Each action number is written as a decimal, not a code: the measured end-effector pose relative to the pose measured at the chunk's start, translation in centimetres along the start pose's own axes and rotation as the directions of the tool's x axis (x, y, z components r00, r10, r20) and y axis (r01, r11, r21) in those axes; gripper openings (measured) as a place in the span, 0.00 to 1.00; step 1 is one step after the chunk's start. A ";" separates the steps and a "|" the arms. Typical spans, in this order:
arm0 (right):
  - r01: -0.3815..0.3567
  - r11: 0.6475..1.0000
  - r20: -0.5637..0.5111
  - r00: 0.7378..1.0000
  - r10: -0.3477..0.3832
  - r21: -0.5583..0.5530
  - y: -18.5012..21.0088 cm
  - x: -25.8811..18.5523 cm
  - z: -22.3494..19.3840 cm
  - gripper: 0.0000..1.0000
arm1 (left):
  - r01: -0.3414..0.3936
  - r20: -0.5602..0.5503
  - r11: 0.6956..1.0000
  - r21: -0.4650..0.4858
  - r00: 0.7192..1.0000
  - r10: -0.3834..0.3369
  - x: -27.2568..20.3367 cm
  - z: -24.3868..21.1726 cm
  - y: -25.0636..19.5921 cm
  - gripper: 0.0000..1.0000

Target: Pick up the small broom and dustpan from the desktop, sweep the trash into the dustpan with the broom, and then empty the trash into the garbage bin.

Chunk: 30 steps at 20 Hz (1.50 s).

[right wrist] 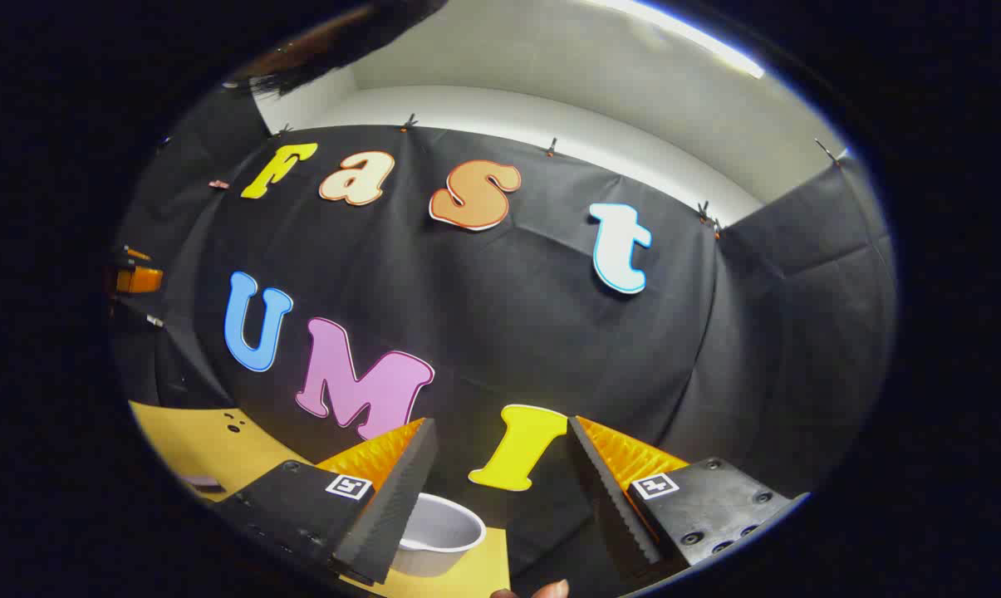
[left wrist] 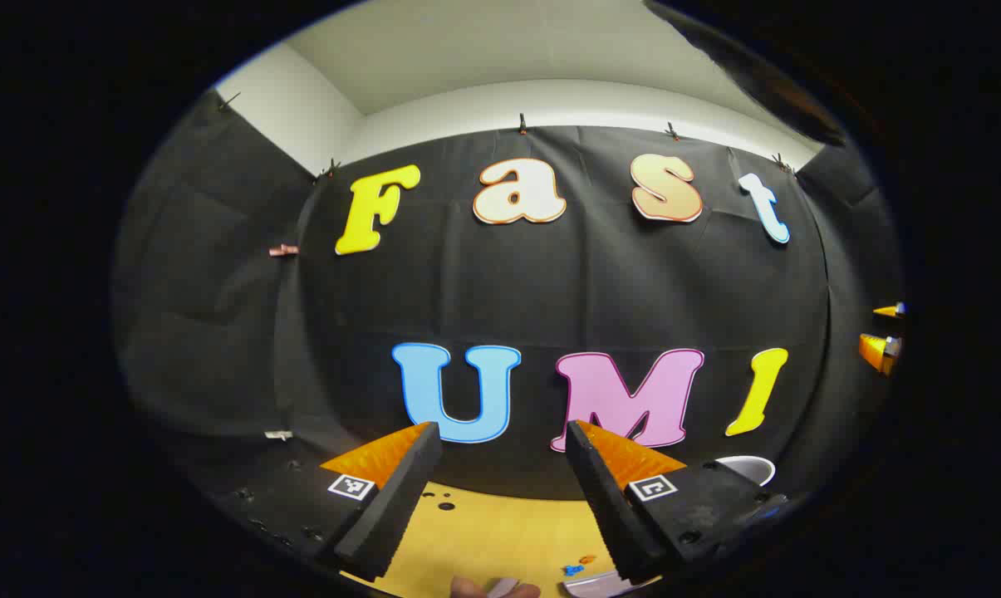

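Both grippers are raised and face the booth wall. In the left gripper view my left gripper (left wrist: 502, 428) is open with nothing between its fingers. Below it on the yellow desktop (left wrist: 500, 531) lie small blue and orange trash bits (left wrist: 576, 567). Beside them is a pale lilac edge (left wrist: 600, 585), perhaps the dustpan. A white round bin (left wrist: 749, 468) peeks out behind the right finger. In the right gripper view my right gripper (right wrist: 500, 422) is open and empty, above the white bin (right wrist: 442, 531). I cannot make out the broom.
The black cloth wall stands close behind the desktop (right wrist: 193, 440), which has small holes (right wrist: 234, 425) near the back. A small purple item (right wrist: 201, 480) lies on the desk at the left. A fingertip (left wrist: 467, 588) shows at the bottom edge.
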State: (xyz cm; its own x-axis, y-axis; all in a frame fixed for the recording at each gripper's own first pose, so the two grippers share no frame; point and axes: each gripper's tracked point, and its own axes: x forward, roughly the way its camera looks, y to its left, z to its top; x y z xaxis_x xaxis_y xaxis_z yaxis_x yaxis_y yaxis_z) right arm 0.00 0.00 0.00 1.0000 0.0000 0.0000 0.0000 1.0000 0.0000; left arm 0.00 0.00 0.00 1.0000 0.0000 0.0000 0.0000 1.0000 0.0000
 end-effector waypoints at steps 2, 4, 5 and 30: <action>0.042 0.997 -0.014 0.999 -0.041 0.058 1.4 -1.0 -0.4 0.97 | 0.043 0.008 0.999 0.002 0.999 -0.043 1.3 -1.3 0.7 0.95; 0.080 0.992 -0.045 0.996 -0.075 0.099 3.5 -1.9 -1.2 0.97 | 0.096 0.005 0.995 0.018 0.995 -0.096 2.6 -2.6 1.6 0.95; 0.089 0.989 -0.050 0.995 -0.084 0.118 4.9 -2.4 -1.2 0.97 | 0.124 -0.004 0.992 0.018 0.992 -0.124 3.0 -3.6 1.9 0.95; -0.295 0.912 -0.863 0.336 0.378 0.285 33.7 -20.9 -40.3 0.88 | 0.230 -0.287 0.971 0.072 0.937 -0.200 1.2 -20.3 5.6 0.95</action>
State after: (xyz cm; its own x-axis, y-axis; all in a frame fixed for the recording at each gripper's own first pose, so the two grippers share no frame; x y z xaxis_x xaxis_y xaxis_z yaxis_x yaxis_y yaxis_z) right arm -20.90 33.68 -40.30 0.3360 0.3777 -0.8628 -0.2947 0.9122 0.2846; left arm 1.23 5.61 -20.27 0.9367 -0.2005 -0.2872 0.2297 0.9706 0.0717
